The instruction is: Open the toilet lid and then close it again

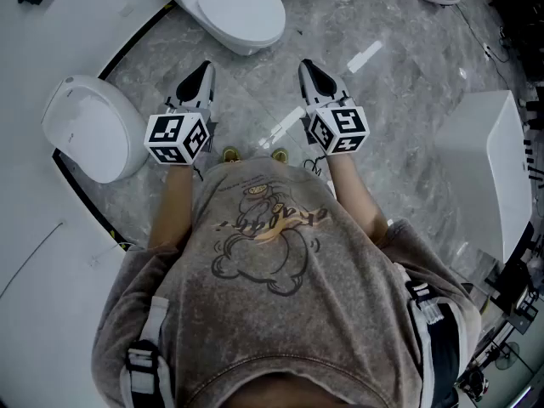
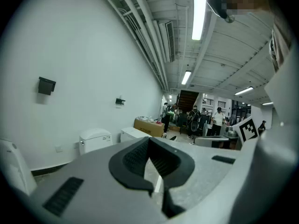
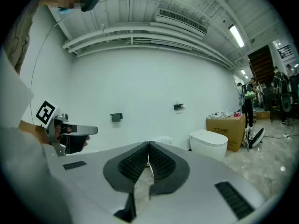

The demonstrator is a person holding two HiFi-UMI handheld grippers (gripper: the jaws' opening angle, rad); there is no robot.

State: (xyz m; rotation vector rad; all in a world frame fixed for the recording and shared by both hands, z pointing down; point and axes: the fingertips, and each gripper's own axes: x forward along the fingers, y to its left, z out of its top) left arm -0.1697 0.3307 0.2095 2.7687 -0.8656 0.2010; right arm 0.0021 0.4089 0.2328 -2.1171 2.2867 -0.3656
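Note:
In the head view two white toilets stand against the wall, both with their lids down: one at the left (image 1: pixel 89 126), one at the top (image 1: pixel 238 11). My left gripper (image 1: pixel 204 70) and right gripper (image 1: pixel 308 68) are held side by side over the marble floor, short of both toilets and touching nothing. In the left gripper view the left gripper (image 2: pixel 149 141) has its jaws together with nothing between them. The right gripper (image 3: pixel 148 146) is likewise shut and empty; beyond it stands a toilet (image 3: pixel 209 143).
A large white block (image 1: pixel 489 168) stands at the right. A cardboard box (image 3: pixel 226 125) sits by the wall past the toilets. Several people (image 2: pixel 205 120) stand far down the room. Black fittings (image 3: pixel 116 117) hang on the wall.

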